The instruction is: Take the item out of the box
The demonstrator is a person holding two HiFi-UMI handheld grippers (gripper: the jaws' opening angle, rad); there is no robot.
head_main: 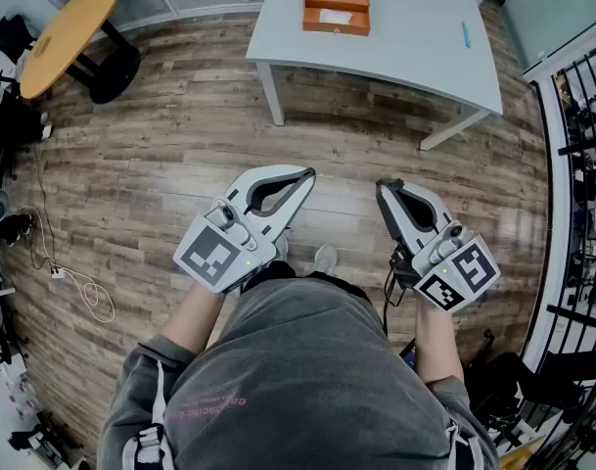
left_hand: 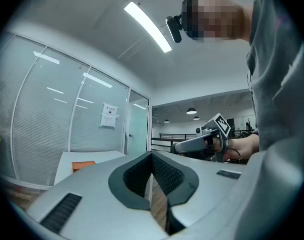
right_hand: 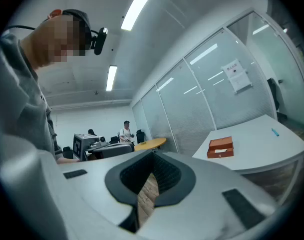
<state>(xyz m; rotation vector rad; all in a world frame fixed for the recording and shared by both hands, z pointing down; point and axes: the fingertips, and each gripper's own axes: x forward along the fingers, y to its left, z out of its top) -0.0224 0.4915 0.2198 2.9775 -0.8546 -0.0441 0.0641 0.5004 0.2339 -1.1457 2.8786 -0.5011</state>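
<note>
An orange box lies on the far side of a pale grey table, well ahead of me. The same orange box shows small in the right gripper view and as a sliver of orange box in the left gripper view. My left gripper hangs over the wooden floor near my waist, jaws together, nothing in them. My right gripper sits beside it, also shut and empty. Both are far short of the table.
A round yellow table on a black base stands at the far left. A small blue item lies near the table's right edge. Black railing runs down the right. Cables trail on the floor at left.
</note>
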